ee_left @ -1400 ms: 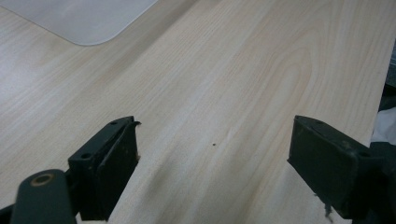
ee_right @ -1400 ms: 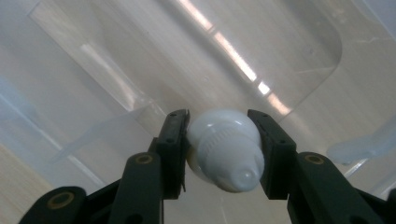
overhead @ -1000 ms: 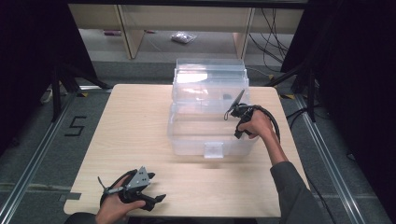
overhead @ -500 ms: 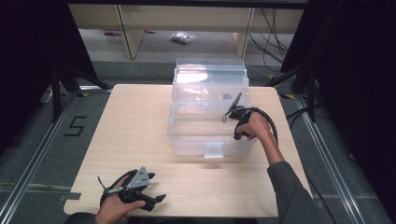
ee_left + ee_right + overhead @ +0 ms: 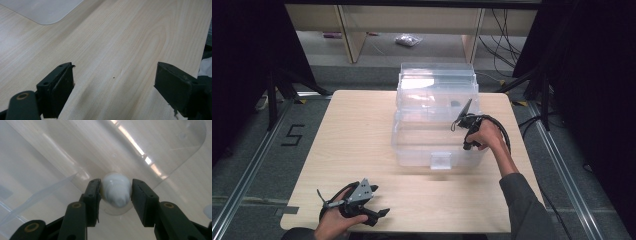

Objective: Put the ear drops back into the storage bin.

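Observation:
A clear plastic box stands on the middle of the wooden table. My right gripper is at the box's right side and points down into it. In the right gripper view my right gripper is shut on a small white round ridged thing, like a cap or knob, which lies against clear plastic. My left gripper rests low at the table's front left, jaws wide open. In the left gripper view the left gripper has only bare table between its jaws.
A rounded corner of clear plastic lies on the wood ahead of the left gripper. Behind the table stands a low shelf with a small bag on the floor. Black stands and cables are at the right.

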